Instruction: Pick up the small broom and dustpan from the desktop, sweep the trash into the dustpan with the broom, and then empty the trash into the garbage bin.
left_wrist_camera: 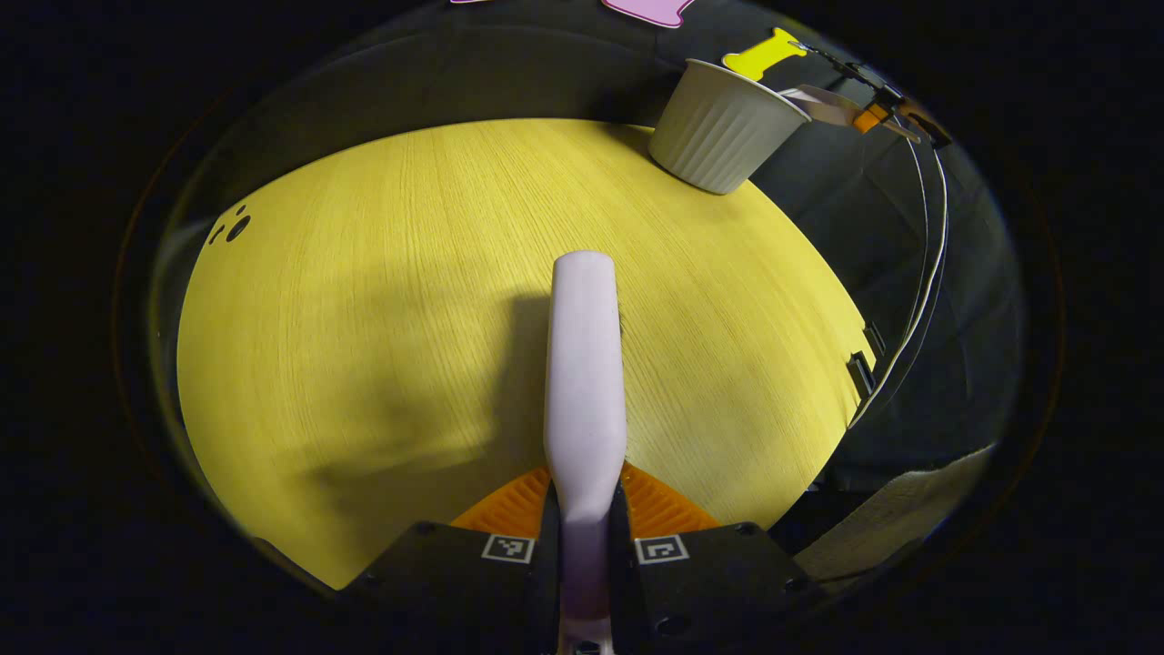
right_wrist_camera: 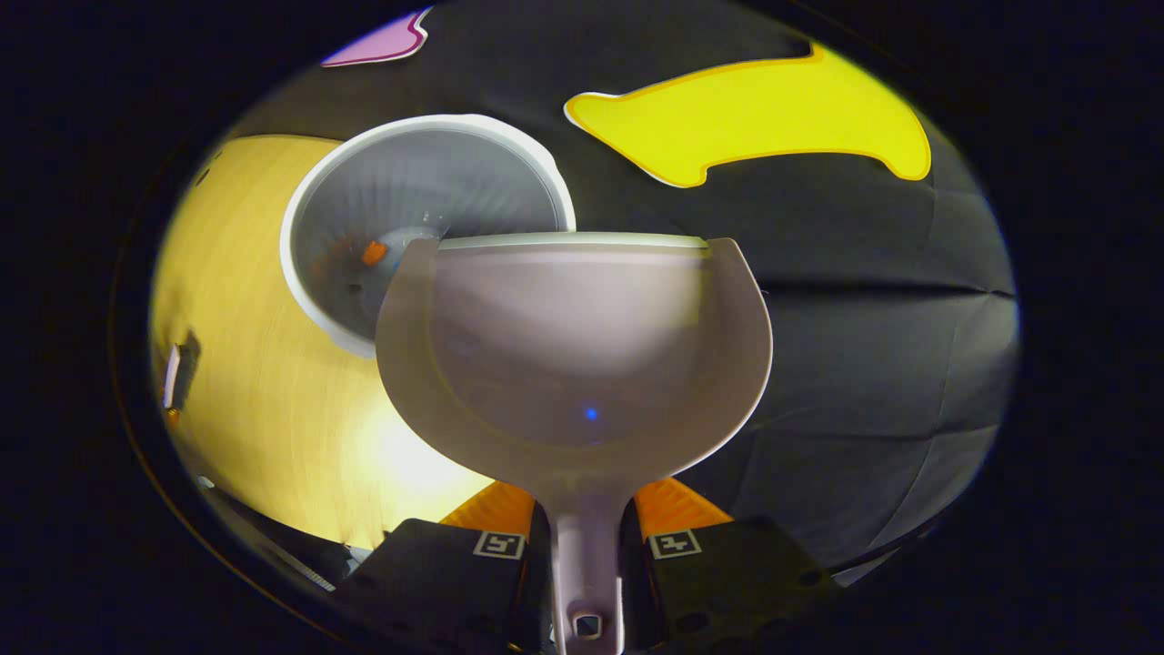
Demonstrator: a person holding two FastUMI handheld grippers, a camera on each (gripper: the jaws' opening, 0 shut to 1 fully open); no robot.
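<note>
Yellow wood-grain desktop [left_wrist_camera: 364,300] spreads out ahead of our left gripper [left_wrist_camera: 584,546], with black cloth wall behind it. We hold the small pale lilac plastic broom [left_wrist_camera: 584,364] there: both fingers press on its handle from either side, and the long smooth body runs straight forward from between the jaws, above the desk. Its bristles are not something we can make out from this angle, so we cannot tell which way the brush end faces. Far ahead of the left jaws and off to their right, the white ribbed plastic garbage bin [left_wrist_camera: 723,127] stands at the desk's far edge.

Our right gripper [right_wrist_camera: 587,546] is clamped on the stem of the pale lilac scoop-shaped dustpan [right_wrist_camera: 573,346], one finger on each side. The pan fans out wide just ahead of the jaws, its straight front lip farthest from us. Beyond that lip and to its left sits the garbage bin [right_wrist_camera: 382,182], its mouth open towards us; the pan's lip overlaps the bin's rim in the right gripper view. Small orange bits of trash [right_wrist_camera: 373,252] lie inside the bin.
</note>
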